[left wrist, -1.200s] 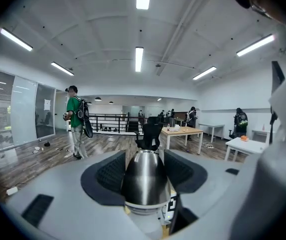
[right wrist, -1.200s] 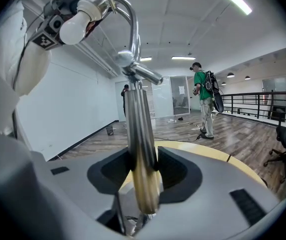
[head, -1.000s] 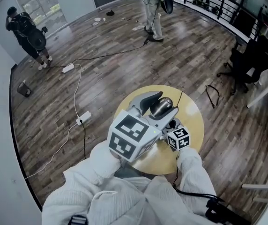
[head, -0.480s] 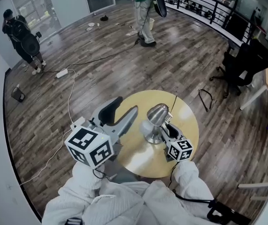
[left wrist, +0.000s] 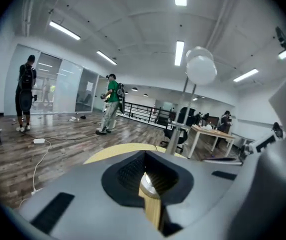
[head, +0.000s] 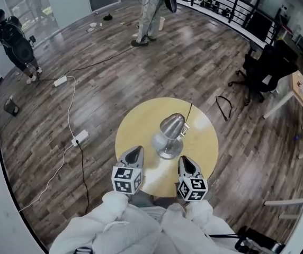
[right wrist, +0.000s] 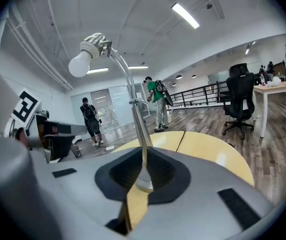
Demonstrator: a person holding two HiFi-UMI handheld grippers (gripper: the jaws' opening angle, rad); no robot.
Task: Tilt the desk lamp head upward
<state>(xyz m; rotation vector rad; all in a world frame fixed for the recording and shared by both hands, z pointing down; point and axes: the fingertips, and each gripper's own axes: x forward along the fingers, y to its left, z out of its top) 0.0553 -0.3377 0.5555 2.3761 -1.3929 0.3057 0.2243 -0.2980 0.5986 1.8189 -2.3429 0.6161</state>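
**Grippers withdrawn, lamp released.**
My left gripper (head: 134, 151) and right gripper (head: 187, 162) sit lower centre, jaws just closed on nothing; the desk lamp (head: 168, 136) stands mid-frame, head raised: I judge tilt complete.

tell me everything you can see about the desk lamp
The desk lamp is shiny silver metal: a round base, a thin upright stem curving over at the top, and a head holding a white round bulb aimed sideways and slightly down. It stands upright near the middle of the round yellow table; only the table touches it.
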